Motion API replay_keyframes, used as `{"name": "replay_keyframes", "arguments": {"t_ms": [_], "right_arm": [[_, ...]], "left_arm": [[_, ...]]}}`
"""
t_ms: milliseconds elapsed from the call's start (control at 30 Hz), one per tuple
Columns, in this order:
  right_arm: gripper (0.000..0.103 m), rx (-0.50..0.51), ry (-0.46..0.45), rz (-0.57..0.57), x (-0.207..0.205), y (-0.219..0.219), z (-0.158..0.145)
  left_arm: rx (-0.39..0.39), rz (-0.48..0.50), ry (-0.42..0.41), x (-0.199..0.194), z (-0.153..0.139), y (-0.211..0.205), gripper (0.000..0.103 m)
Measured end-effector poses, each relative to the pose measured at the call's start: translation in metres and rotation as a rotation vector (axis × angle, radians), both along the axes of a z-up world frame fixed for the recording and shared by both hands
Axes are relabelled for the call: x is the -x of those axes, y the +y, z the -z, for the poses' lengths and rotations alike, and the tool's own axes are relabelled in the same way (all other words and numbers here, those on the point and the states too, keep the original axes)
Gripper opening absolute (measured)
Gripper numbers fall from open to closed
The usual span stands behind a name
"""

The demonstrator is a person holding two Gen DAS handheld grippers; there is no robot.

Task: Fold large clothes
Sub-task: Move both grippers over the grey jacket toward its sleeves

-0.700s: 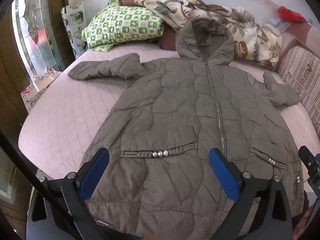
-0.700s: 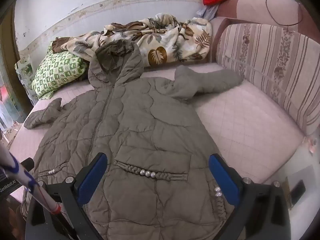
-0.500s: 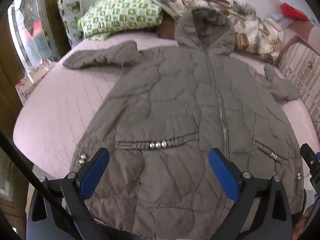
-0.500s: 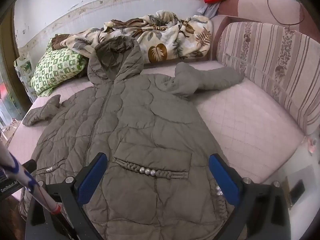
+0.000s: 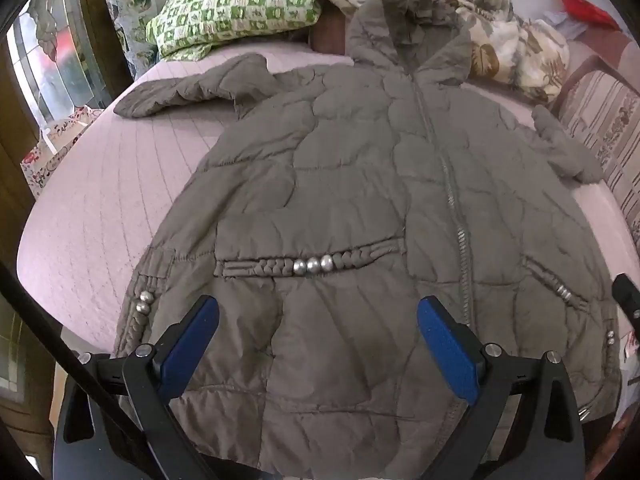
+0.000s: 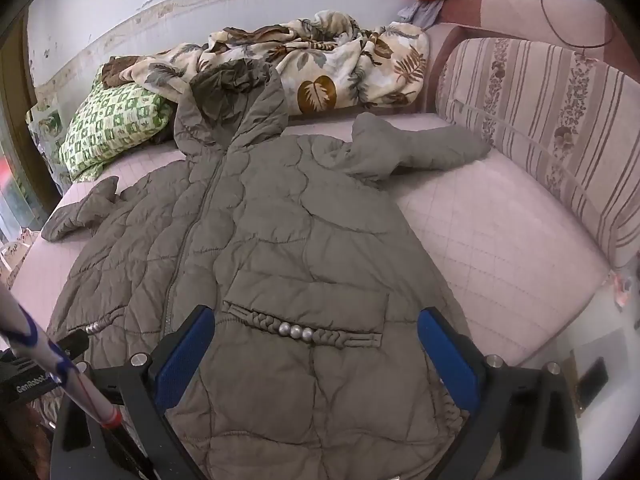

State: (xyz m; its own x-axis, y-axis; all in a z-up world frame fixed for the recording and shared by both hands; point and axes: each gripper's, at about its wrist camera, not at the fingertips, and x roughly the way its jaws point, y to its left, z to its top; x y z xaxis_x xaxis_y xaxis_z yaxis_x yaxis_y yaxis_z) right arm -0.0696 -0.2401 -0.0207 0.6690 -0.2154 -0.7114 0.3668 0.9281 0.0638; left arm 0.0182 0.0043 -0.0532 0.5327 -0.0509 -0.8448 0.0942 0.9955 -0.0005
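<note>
Coat [image 5: 360, 208] is being displayed flat on the bed [image 5: 100, 200]; both tongs [image 5: 318, 344] [image 6: 316, 354] are being held released above its hem.

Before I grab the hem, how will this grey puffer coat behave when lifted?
The coat looks quilted and puffy, so probably floppy, springing back from folds. Its smooth shell may slip between open pads. The spread sleeve will likely dangle.
</note>
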Motion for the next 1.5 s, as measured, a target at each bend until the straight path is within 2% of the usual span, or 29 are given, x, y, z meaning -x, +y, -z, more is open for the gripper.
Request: {"name": "replay_keyframes", "arguments": {"t_ms": [300,567,833,933,1000,1167,1300,1400,1500], "right_arm": [[0.103,-0.003,0.007,-0.003,0.0,0.001,0.002],[0.103,-0.01,0.007,0.0,0.001,0.001,0.003],[0.103,-0.005,-0.012,0.008,0.005,-0.001,-0.001],[0.103,0.01,-0.028,0.018,0.008,-0.001,-0.005],[0.103,0.029,-0.051,0.033,0.012,-0.001,-0.009],[0.103,0.075,-0.105,0.059,0.023,-0.002,-0.018],[0.103,0.058,-0.103,0.025,0.027,0.001,-0.025],[0.103,0.051,-0.099,-0.003,0.03,0.005,-0.03],[0.103,0.068,-0.111,-0.013,0.035,0.01,-0.039]], "left_arm": [[-0.035,-0.016,0.082,-0.01,0.041,0.003,0.099],[-0.041,-0.033,0.097,-0.01,0.056,0.004,0.103],[-0.036,-0.012,0.112,-0.007,0.054,0.006,0.103],[0.03,-0.051,0.105,-0.003,0.044,0.014,0.103],[0.061,-0.077,0.06,0.003,0.028,0.021,0.103],[0.011,-0.095,-0.139,0.023,-0.022,0.024,0.103],[-0.02,-0.074,-0.274,0.044,-0.06,0.022,0.103],[-0.062,-0.058,-0.295,0.053,-0.079,0.019,0.103],[-0.043,-0.042,-0.292,0.06,-0.091,0.018,0.103]]}}
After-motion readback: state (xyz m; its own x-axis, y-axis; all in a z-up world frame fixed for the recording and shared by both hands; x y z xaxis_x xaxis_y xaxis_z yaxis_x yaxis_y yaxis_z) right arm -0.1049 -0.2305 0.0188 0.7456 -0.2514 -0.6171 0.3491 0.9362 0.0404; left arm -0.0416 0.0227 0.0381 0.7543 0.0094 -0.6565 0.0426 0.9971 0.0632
